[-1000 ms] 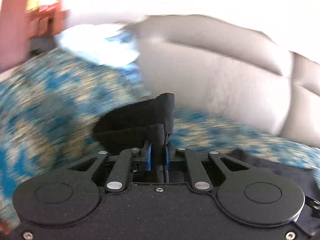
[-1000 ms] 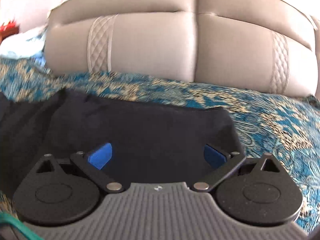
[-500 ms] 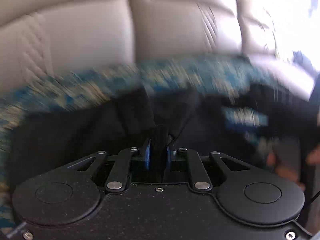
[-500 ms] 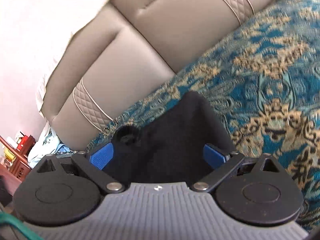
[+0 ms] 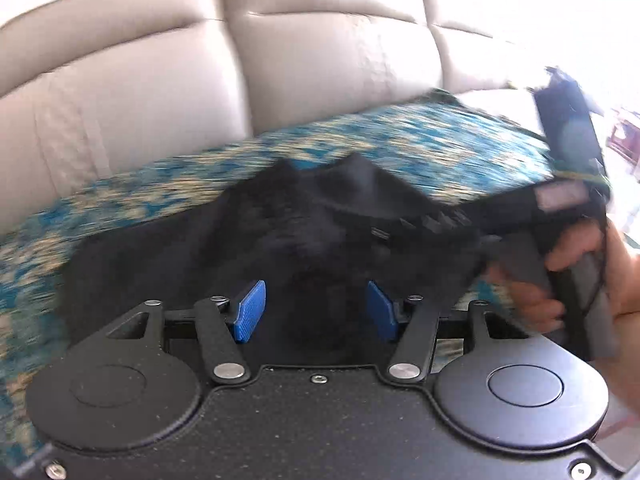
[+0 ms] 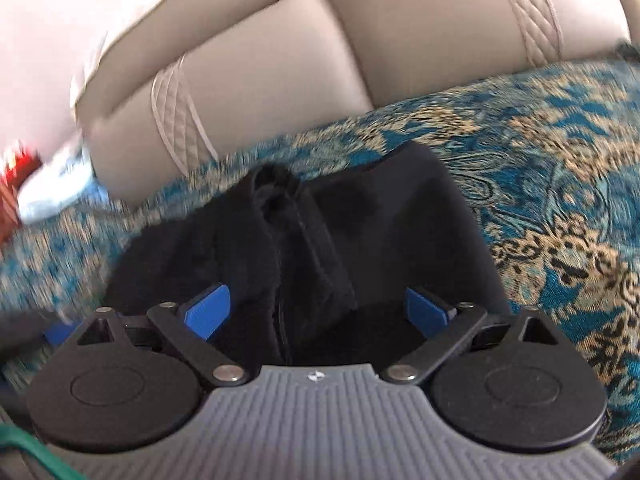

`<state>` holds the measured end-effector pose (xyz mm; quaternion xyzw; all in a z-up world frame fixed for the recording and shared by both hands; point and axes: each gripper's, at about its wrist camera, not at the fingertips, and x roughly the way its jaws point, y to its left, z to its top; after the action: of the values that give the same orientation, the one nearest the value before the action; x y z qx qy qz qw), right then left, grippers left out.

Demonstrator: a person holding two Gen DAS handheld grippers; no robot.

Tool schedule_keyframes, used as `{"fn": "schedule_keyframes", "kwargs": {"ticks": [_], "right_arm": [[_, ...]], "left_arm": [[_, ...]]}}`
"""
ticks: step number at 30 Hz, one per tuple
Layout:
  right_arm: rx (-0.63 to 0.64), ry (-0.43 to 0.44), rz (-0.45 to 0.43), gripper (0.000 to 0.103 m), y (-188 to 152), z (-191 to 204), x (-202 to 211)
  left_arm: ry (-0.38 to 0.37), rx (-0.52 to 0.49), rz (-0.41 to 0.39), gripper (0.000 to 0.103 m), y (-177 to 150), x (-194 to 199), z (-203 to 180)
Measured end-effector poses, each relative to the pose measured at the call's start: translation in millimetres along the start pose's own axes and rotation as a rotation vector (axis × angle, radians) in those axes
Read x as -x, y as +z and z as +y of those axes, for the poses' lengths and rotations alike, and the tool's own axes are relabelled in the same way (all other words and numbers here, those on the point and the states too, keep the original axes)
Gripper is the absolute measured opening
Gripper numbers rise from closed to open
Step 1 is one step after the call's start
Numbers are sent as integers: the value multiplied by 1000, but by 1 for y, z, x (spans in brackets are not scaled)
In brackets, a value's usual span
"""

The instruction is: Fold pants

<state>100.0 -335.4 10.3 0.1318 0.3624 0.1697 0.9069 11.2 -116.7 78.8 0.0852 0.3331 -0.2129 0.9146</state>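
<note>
Black pants (image 5: 304, 224) lie bunched on the patterned sofa cover. In the left wrist view my left gripper (image 5: 316, 312) hangs over them with its jaws opening. Dark cloth sits between the blue pads (image 5: 250, 312), and they do not press on it. At the right edge of that view a hand (image 5: 576, 256) holds the right gripper's handle. In the right wrist view my right gripper (image 6: 318, 312) stands wide open over the pants (image 6: 400, 216). A folded ridge of the fabric runs up between its fingers, untouched by the pads.
The teal and gold cover (image 6: 560, 184) spreads across the seat. The beige leather backrest (image 5: 160, 92) rises behind it. A pale blue and white cloth (image 6: 52, 192) lies at the sofa's far left, beside something red (image 6: 16, 168).
My left gripper, earlier shut on a fold of black cloth, swung across over the pants, and its jaws have come apart and let the fold go. The right gripper rolled and stayed open.
</note>
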Motion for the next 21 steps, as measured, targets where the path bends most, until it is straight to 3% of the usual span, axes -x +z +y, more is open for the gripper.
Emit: {"fn": "schedule_keyframes", "kwargs": {"ticks": [3, 6, 9, 10, 15, 21], "right_arm": [[139, -17, 35, 95, -7, 23, -6], [249, -51, 42, 89, -12, 43, -12], [234, -67, 13, 78, -10, 45, -18], [211, -64, -2, 75, -8, 43, -19], [188, -54, -47, 40, -5, 40, -16], [272, -109, -73, 28, -6, 54, 5]], "left_arm": [[118, 67, -17, 46, -9, 4, 37], [198, 160, 20, 37, -19, -10, 76], [264, 243, 38, 27, -23, -24, 108], [274, 267, 30, 27, -22, -27, 118], [312, 322, -6, 27, -18, -39, 142], [290, 273, -29, 27, -16, -43, 126]]}}
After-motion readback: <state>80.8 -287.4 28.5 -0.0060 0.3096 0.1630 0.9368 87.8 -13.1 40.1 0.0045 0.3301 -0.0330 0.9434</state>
